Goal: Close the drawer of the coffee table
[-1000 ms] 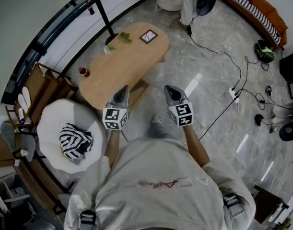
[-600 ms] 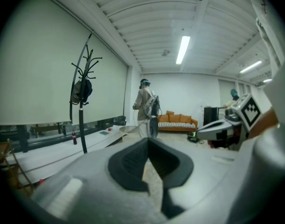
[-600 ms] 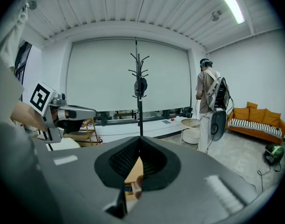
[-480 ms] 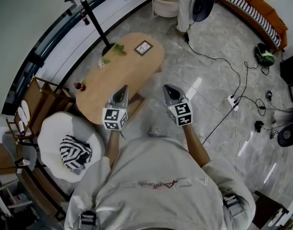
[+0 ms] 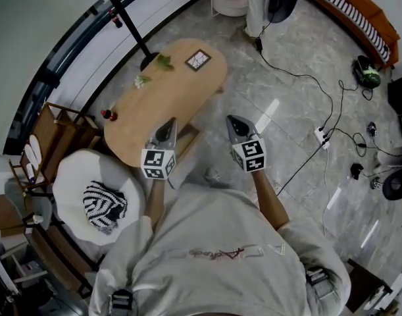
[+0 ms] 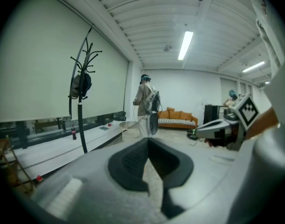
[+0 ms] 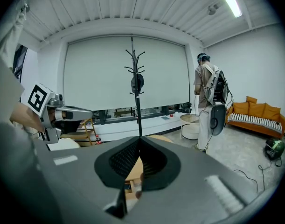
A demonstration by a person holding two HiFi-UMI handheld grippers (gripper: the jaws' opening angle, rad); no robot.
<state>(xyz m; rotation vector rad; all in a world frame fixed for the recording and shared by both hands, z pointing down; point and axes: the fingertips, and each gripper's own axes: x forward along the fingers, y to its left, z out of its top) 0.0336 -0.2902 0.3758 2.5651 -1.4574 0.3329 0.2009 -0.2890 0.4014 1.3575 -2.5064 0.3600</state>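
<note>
An oval wooden coffee table [image 5: 164,94] stands ahead of me on the marble floor. Its drawer [image 5: 189,139] juts out from under the near edge, partly hidden by my left gripper [image 5: 169,124]. That gripper hangs above the table's near rim, shut and empty. My right gripper [image 5: 232,120] hovers over the floor to the right of the drawer, also shut with nothing in it. In the right gripper view, my right gripper [image 7: 140,140] points at the table's wood [image 7: 133,169]. In the left gripper view, my left gripper [image 6: 149,141] faces the room.
On the table lie a small picture frame [image 5: 198,59], plant sprigs [image 5: 163,61] and a red bottle [image 5: 107,115]. A white chair with a striped cushion [image 5: 99,201] stands at the left and a coat stand [image 5: 131,28] behind. Cables and a power strip [image 5: 321,132] cross the floor; a person [image 5: 260,2] stands far back.
The table and floor have shifted a little to the left in the head view. Both grippers keep the same place before the body, jaws still shut.
</note>
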